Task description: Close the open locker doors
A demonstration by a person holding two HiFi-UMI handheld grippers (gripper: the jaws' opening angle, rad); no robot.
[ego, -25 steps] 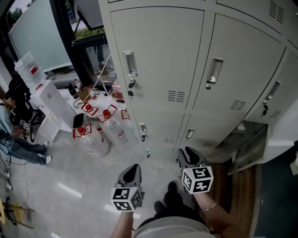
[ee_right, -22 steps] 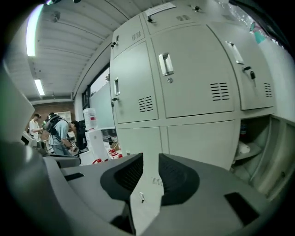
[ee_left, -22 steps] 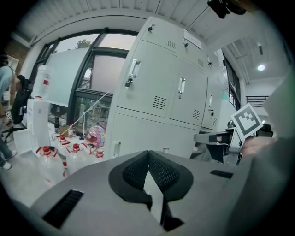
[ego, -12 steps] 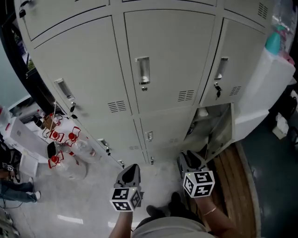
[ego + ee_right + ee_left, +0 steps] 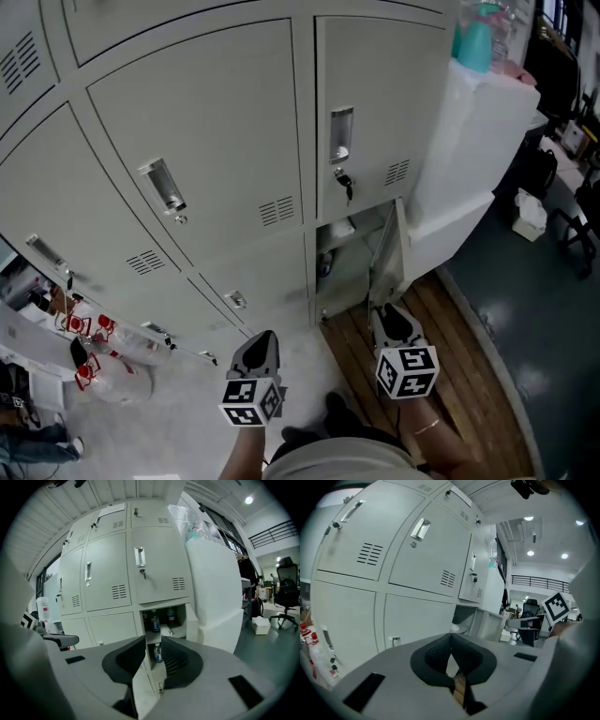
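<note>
A bank of pale grey lockers [image 5: 216, 141] fills the head view. One bottom locker [image 5: 342, 253] stands open, its door [image 5: 387, 255] swung out toward me, nearly edge-on. Inside the open locker [image 5: 161, 618] bottles stand on a shelf, and one bottle [image 5: 158, 652] lower down shows between my right gripper's jaws. My right gripper [image 5: 392, 321] hangs just before the door's lower edge, open with nothing in it [image 5: 153, 641]. My left gripper [image 5: 260, 349] points at the closed lockers to the left, tips together and empty [image 5: 451, 637]. The open locker [image 5: 464, 617] lies to its right.
A tall white cabinet [image 5: 473, 141] with a teal bottle [image 5: 478, 37] on top stands right of the open locker. A key [image 5: 345, 183] hangs in the door above it. A wooden floor strip [image 5: 441, 328] runs under my right gripper. Water jugs with red handles [image 5: 94, 361] lie at far left.
My view has swung right: the lockers have slid left across the picture, and the open locker has moved from the far right to just ahead of my right gripper. Neither gripper's jaws changed.
</note>
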